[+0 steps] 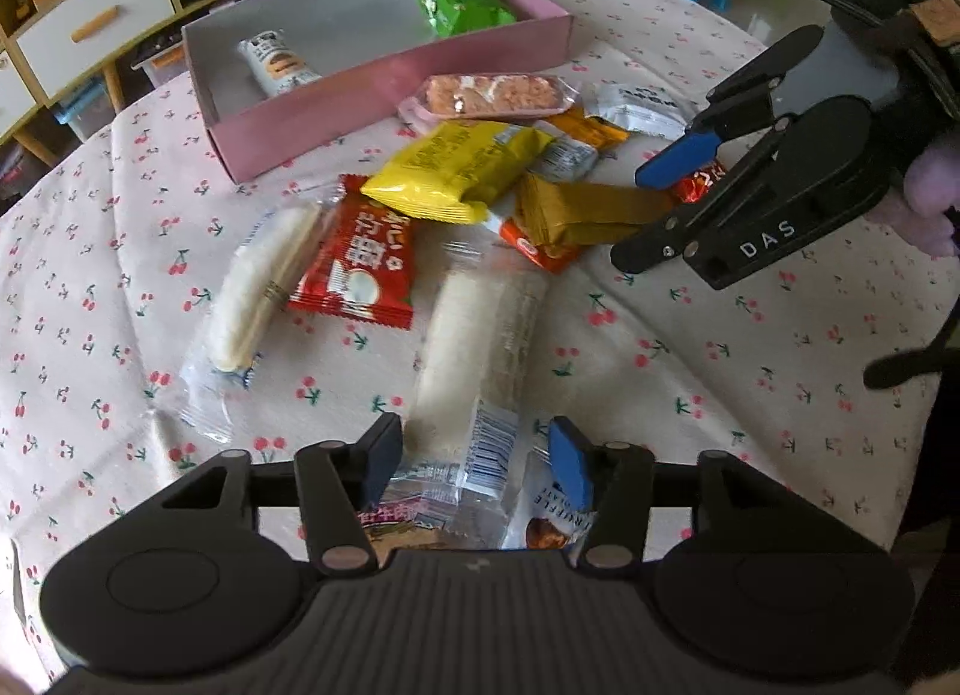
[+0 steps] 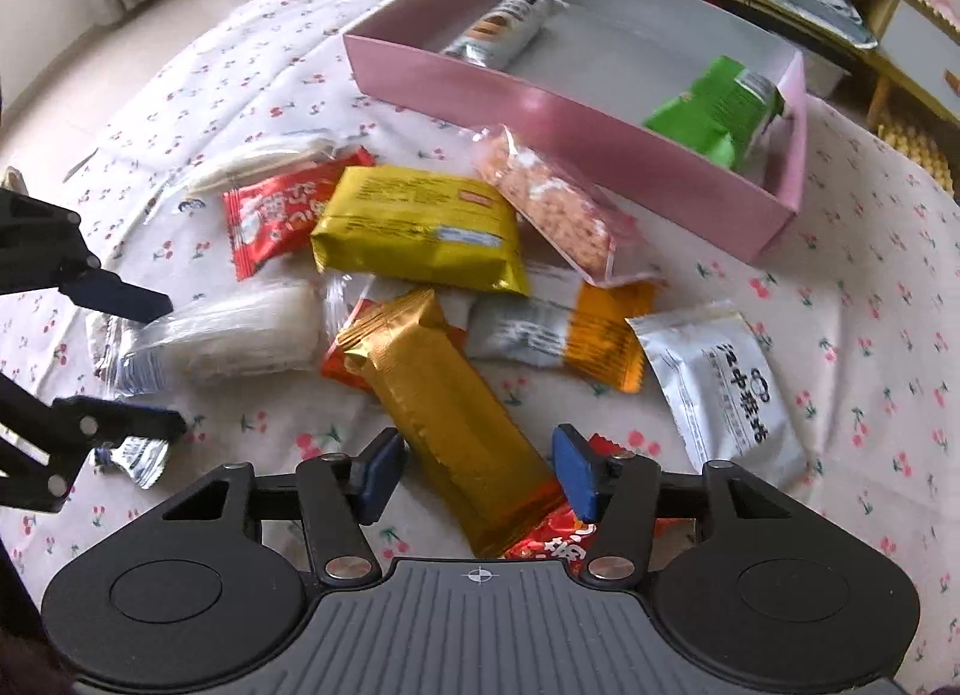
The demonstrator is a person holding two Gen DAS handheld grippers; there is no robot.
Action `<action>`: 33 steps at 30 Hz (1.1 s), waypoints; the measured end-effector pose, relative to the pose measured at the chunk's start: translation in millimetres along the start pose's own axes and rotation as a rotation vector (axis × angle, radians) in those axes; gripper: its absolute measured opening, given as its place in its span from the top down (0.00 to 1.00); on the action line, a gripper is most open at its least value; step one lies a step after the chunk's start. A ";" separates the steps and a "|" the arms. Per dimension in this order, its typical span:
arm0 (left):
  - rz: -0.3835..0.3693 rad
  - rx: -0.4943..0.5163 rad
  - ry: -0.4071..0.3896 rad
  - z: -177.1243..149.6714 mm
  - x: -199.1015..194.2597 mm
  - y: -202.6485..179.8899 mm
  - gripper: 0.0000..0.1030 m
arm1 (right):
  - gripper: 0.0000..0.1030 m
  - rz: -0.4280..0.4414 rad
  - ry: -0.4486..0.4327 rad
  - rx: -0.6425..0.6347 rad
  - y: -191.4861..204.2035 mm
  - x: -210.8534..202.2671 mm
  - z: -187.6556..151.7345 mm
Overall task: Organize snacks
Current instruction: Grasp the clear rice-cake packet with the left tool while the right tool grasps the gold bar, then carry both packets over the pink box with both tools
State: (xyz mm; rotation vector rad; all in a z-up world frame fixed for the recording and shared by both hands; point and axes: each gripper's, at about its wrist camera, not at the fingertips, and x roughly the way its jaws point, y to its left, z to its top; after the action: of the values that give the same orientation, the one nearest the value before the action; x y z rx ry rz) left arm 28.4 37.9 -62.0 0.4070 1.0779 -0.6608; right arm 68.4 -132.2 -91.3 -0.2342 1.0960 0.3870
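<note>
Tools point(image 1: 477, 458) point(image 2: 477, 470) straddle clear-wrapped roll point(image 1: 474, 335) and gold bar point(image 2: 444, 401).

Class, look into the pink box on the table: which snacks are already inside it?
Inside the pink box lie two snacks: a green packet at one end and a grey-white wrapped bar at the other. The near wall hides part of the floor, so anything flat there cannot be seen.
</note>
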 end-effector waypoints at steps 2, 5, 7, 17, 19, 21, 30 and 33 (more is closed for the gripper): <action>0.010 0.001 0.000 1.1 1.5 -2.5 0.44 | 0.46 0.008 -0.008 -0.017 -0.9 -0.9 -2.5; 0.019 -0.035 -0.002 3.9 5.9 -3.1 0.38 | 0.38 0.021 -0.012 -0.026 -0.1 -1.6 -4.6; 0.022 -0.079 0.007 5.5 11.6 -1.6 0.36 | 0.34 0.037 -0.010 -0.023 -0.3 -1.7 -4.3; 0.075 -0.149 -0.002 12.8 14.7 -10.0 0.32 | 0.30 0.026 -0.024 -0.079 8.0 -0.7 -7.7; 0.083 -0.157 -0.012 12.1 12.2 -8.4 0.42 | 0.32 0.014 -0.031 -0.079 9.2 -1.1 -8.2; 0.090 -0.178 -0.016 12.4 10.7 -4.5 0.52 | 0.36 0.006 -0.036 -0.075 9.8 -1.9 -8.2; 0.061 -0.252 -0.022 12.3 5.1 4.0 0.59 | 0.64 -0.026 -0.054 -0.052 13.5 -4.2 -3.8; 0.034 -0.294 -0.024 11.7 2.4 8.5 0.60 | 0.67 -0.036 -0.051 -0.039 15.1 -5.4 -2.6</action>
State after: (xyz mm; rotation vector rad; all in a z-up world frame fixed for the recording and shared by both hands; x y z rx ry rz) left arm 42.7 36.4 -59.3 0.1629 1.1229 -0.4668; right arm 57.9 -120.4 -87.5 -0.2767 1.0332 0.3800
